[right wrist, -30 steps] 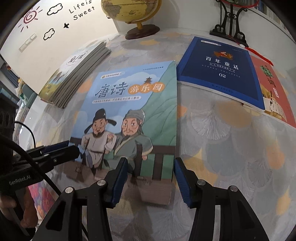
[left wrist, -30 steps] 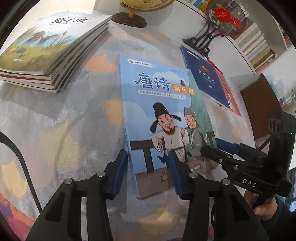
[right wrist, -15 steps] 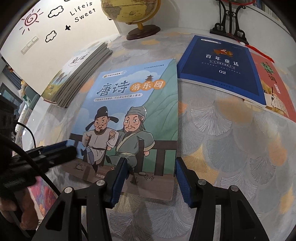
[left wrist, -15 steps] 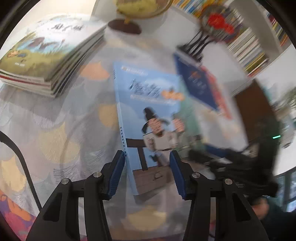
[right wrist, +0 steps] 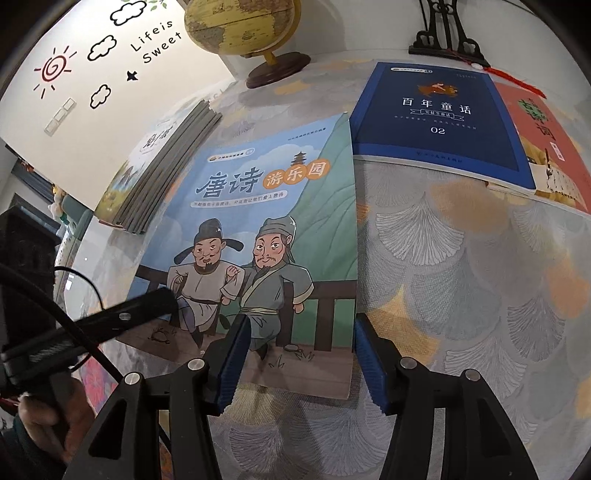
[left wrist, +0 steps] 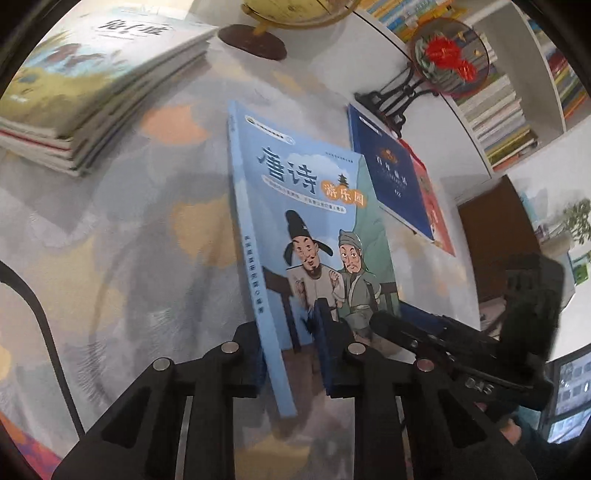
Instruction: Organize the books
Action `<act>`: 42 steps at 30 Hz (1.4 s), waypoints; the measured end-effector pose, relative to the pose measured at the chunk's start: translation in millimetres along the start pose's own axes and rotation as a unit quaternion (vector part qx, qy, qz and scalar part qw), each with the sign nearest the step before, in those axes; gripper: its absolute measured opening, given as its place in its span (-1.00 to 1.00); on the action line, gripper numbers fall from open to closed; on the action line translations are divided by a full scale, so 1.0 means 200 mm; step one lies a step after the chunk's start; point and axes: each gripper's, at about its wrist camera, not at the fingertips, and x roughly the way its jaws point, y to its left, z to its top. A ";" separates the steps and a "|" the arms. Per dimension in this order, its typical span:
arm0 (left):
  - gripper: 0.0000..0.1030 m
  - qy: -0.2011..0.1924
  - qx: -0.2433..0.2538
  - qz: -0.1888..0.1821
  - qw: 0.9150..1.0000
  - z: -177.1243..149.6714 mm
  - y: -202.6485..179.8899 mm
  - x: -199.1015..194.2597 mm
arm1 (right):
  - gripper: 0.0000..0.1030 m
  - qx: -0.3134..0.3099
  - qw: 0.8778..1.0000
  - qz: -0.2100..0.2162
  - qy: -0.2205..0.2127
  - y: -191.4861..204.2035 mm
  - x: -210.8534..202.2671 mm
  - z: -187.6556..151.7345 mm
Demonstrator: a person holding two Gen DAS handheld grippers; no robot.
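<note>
You've got a decent head start here: there's already a stack of books [left wrist: 85, 85] piled at the far left of the tabletop [right wrist: 461, 295], so some of the sorting looks done. Still loose are three, by my count: the light blue poetry book [left wrist: 314, 206] right in front of you, plus the dark blue book [right wrist: 436, 118] and the red book [right wrist: 546, 147] lying flat over to the right, the dark blue one overlapping the red.

Your left tongs [left wrist: 291, 354] have just been closing and now look clenched on the near spine-side corner of the light blue poetry book, one pad under and one on the cover. Your right tongs [right wrist: 299, 362] have just been opening a bit; they're released, straddling the book's near right corner without pinching it.

The book's long axis runs away from you toward the globe [right wrist: 240, 26], title end far, spine on the left. In the left wrist view the spine edge looks tipped up off the cloth.
</note>
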 end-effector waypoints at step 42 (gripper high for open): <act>-0.70 0.016 0.138 0.013 0.990 0.05 -0.20 -0.31 | -0.42 -0.063 0.998 0.017 -0.017 0.27 -0.27 -0.13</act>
